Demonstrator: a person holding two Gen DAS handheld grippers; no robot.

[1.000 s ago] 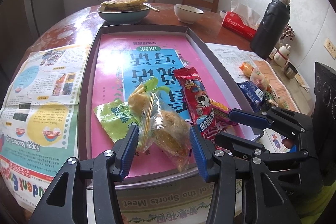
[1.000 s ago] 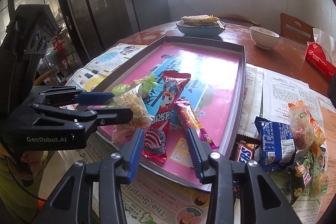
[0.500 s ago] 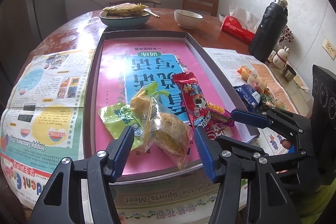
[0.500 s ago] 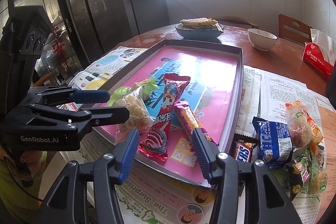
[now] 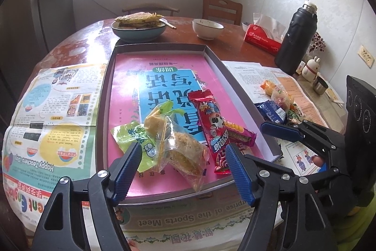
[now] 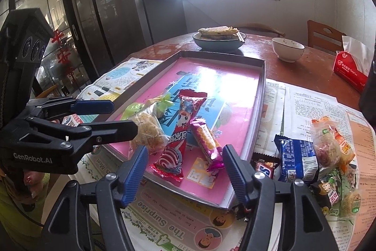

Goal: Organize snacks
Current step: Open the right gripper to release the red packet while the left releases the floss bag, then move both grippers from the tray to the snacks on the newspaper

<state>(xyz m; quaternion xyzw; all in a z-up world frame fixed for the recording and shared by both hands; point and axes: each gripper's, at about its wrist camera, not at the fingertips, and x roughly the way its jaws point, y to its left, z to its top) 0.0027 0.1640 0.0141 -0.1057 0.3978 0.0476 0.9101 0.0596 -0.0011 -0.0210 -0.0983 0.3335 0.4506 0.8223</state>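
A shallow box lid (image 5: 159,46) with a pink printed bottom holds a green packet (image 5: 131,135), a clear-wrapped pastry (image 5: 185,152), a long red snack bar (image 5: 212,124) and a small pink bar (image 5: 239,134). My left gripper (image 5: 182,165) is open and empty above the lid's near edge. My right gripper (image 6: 185,162) is open and empty over the red bar (image 6: 179,133) and pink bar (image 6: 206,142). Loose snacks lie on the newspaper to the right: a blue packet (image 6: 297,157), a Snickers bar (image 6: 264,168) and an orange-wrapped pastry (image 6: 329,142).
A bowl of flatbread (image 5: 138,26), a white bowl (image 5: 208,28), a red tissue pack (image 5: 262,39) and a black thermos (image 5: 296,39) stand at the back of the round table. Newspapers (image 5: 51,114) cover the near table. A wooden chair (image 6: 324,37) stands behind.
Both grippers have pulled back and risen a little from the lid. The snacks in the lid have not moved.
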